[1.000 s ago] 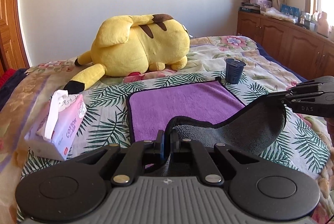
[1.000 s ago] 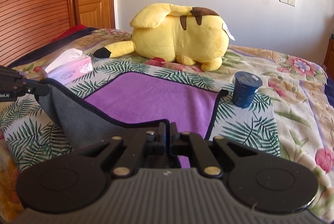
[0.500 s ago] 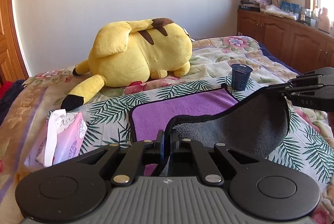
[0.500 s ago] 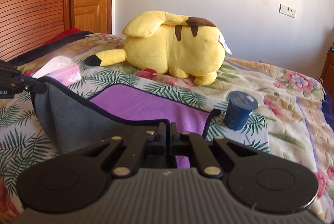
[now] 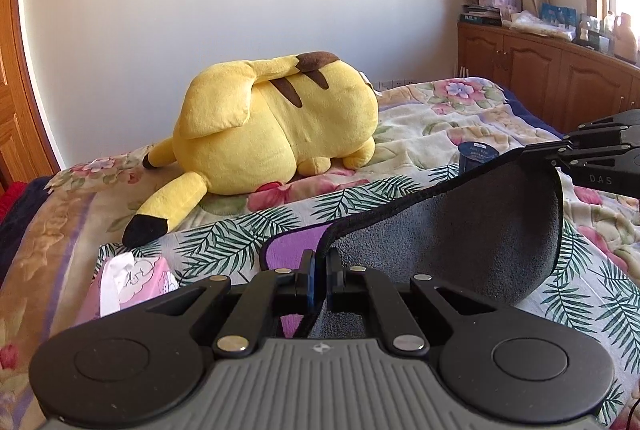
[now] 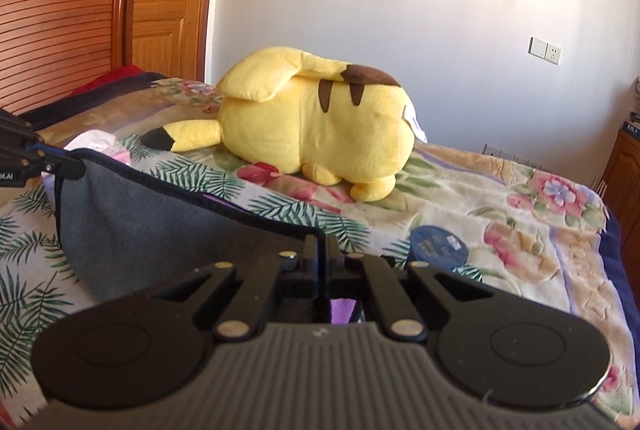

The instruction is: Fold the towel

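My left fingers are pinching one corner of the towel, and my right fingers are pinching the other corner. I am holding its edge lifted above the bed, gray underside hanging slack between my grippers, a strip of purple showing beneath. The yellow plush toy is lying at 12 o'clock, a dark cup at 2 o'clock in the right view, a tissue pack at 9 o'clock in the left view.
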Tool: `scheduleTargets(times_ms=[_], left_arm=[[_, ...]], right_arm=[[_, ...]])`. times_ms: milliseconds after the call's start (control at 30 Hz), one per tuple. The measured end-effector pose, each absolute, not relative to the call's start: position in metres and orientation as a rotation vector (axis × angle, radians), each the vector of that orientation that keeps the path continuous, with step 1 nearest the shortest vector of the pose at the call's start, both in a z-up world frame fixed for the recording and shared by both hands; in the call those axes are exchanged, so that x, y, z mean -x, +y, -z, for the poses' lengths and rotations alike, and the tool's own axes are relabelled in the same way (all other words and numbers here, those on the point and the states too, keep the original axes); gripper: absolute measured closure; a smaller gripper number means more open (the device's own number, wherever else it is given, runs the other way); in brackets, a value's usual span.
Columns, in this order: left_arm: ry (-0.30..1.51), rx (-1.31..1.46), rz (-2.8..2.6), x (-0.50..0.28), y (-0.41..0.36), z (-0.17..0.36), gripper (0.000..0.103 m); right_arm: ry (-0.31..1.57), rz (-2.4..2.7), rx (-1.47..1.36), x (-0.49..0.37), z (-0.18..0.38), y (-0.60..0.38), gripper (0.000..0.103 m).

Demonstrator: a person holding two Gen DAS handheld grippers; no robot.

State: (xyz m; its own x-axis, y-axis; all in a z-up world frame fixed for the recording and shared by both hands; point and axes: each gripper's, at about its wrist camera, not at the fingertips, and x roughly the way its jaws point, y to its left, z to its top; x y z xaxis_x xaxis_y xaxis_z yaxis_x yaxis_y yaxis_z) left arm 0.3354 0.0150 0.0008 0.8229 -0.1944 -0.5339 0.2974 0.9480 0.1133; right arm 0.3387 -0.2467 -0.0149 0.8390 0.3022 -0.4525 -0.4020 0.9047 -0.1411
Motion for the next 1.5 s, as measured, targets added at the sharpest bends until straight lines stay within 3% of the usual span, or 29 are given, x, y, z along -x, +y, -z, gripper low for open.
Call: scheduleTargets(times_ms=[367, 1267, 1400, 1500], left_arm=[[0.527, -0.236, 0.266, -0.374, 0.011, 0.0, 0.103], [0.618, -0.256, 0.176, -0.455, 0.008, 0.084, 0.103], [0.624, -0.266, 0.17, -0.456, 0.005, 0.089, 0.103], [0.619, -0.288, 0.166, -0.455, 0.002, 0.089, 0.103]], right_arm=[[0.414, -0.363, 0.277, -0.365, 0.022, -0.241, 0.1], [0.494, -0.333, 0.286, -0.436, 0.092, -0.236, 0.099], [0.526, -0.33, 0.303, -0.438, 0.096, -0.234, 0.098], [0.519, -0.328, 0.291, -0.436, 0.094, -0.236, 0.091]])
